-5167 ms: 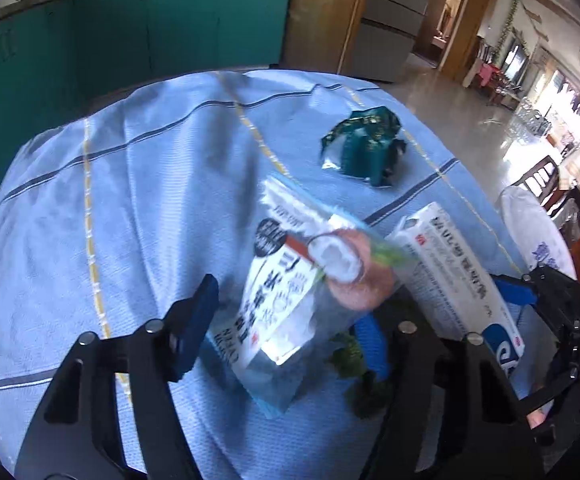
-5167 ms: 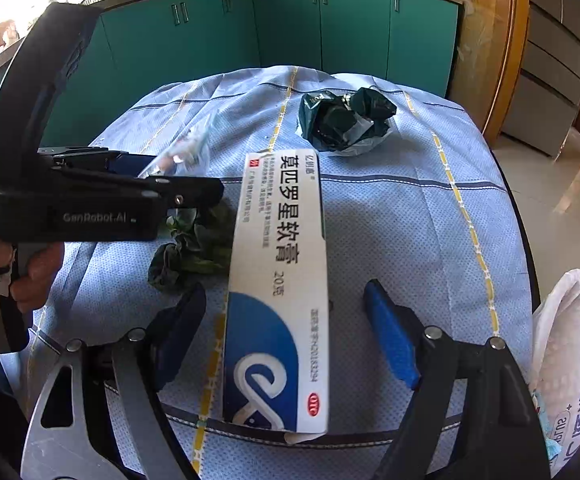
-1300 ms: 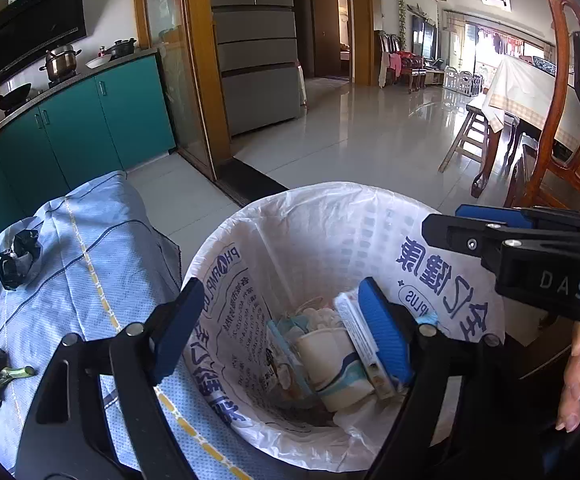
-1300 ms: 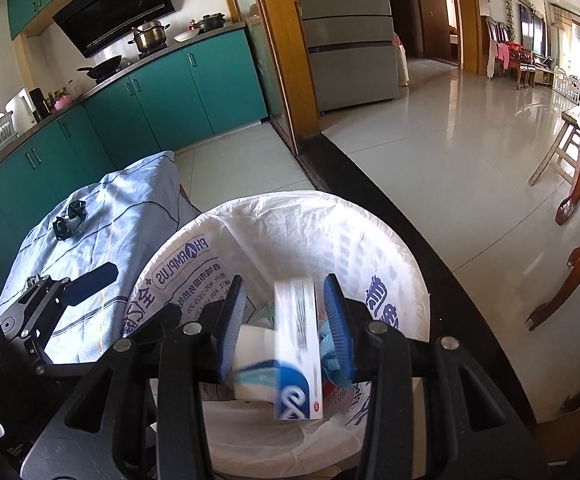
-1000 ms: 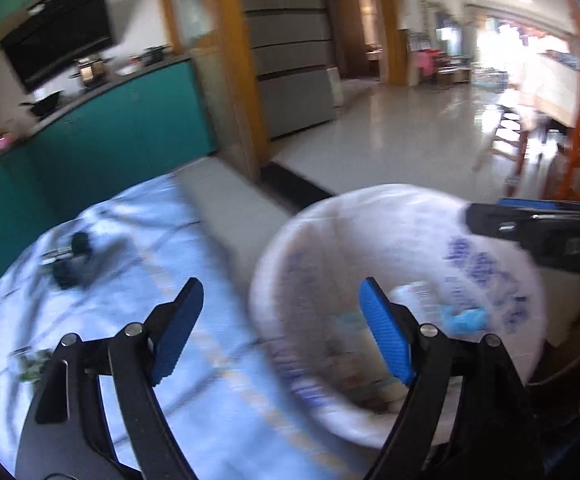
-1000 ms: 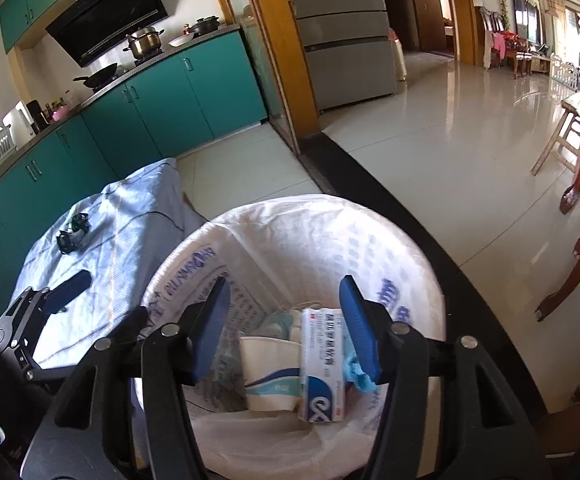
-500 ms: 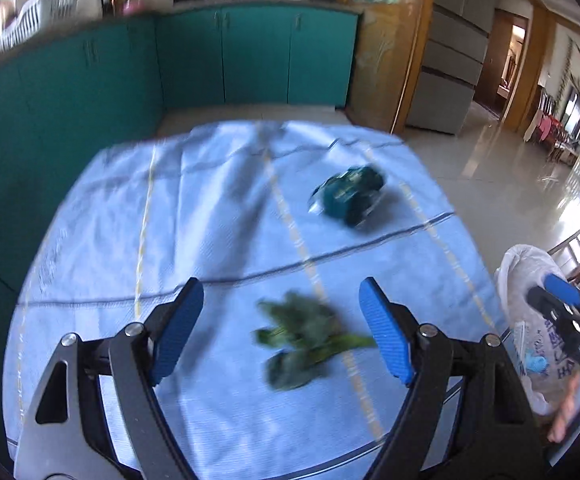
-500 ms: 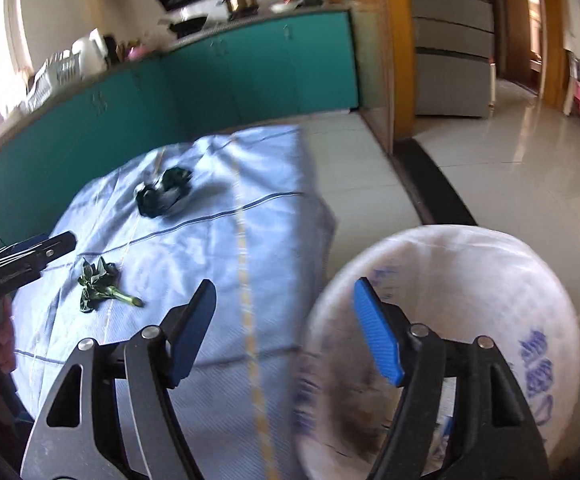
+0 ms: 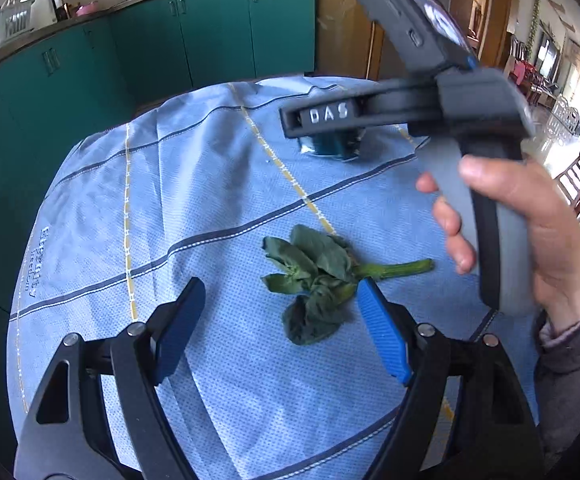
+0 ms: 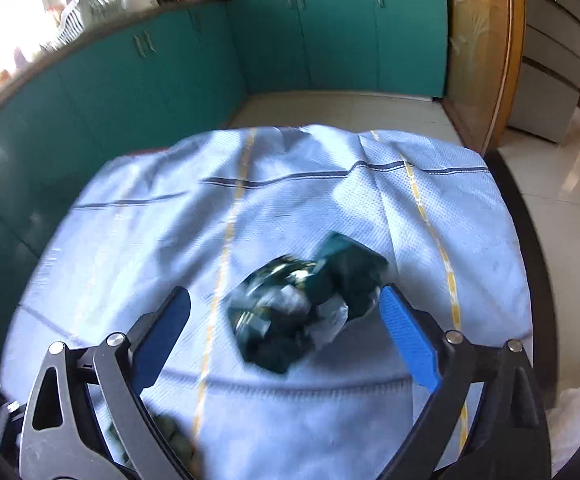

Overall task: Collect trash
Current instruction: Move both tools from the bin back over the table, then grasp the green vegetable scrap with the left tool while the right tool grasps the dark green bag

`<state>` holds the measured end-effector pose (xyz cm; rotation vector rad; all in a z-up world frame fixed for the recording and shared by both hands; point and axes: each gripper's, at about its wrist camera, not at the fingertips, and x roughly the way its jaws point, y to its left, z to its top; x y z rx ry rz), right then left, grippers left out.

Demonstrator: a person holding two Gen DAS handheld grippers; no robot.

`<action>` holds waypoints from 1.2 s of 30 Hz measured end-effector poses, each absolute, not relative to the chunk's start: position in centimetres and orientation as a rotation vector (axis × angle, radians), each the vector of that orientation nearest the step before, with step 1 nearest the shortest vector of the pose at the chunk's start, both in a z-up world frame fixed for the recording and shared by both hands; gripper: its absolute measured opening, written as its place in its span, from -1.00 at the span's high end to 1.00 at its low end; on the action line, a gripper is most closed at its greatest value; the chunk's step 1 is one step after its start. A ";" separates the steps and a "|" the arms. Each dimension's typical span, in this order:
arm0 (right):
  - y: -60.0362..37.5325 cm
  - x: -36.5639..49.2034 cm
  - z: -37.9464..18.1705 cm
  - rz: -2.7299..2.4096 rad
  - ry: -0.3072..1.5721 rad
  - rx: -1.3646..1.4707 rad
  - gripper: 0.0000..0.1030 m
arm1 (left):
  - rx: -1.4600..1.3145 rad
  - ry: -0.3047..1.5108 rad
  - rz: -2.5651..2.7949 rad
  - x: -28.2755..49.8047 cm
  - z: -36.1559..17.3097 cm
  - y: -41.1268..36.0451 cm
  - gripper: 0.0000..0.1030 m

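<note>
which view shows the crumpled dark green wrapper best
The right wrist view: the crumpled dark green wrapper lies whole on the blue tablecloth, just ahead of the opening right claw, though motion-blurred. In the left wrist view only its lower edge shows; the right claw's body covers the rest.

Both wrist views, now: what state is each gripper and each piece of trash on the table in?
Left hand-held gripper: open, empty, over the leaves.
Right hand-held gripper: jaws opening, nothing gripped, wrapper between the fingers but untouched.
Leaves: wilted, lying on the cloth, not picked up.
Wrapper: crumpled, lying on the cloth, not picked up.
</note>
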<state>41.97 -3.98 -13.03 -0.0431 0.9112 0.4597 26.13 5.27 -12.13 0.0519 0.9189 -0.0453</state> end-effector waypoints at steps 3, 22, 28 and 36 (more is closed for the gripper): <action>-4.4 41.4 -13.3 0.502 0.914 -0.035 -0.27 | 0.021 0.923 -0.059 26.5 -12.1 5.6 -0.53; -16.1 28.8 -10.9 0.546 0.880 0.036 0.04 | 0.074 0.896 -0.227 29.5 -12.4 3.5 -0.32; -17.0 28.3 -10.8 0.536 0.880 0.040 0.04 | 0.030 0.960 -0.240 29.8 -13.8 3.3 0.03; -16.6 27.4 -10.9 0.542 0.885 -0.011 0.02 | 0.141 0.910 -0.365 23.6 -12.0 1.4 0.26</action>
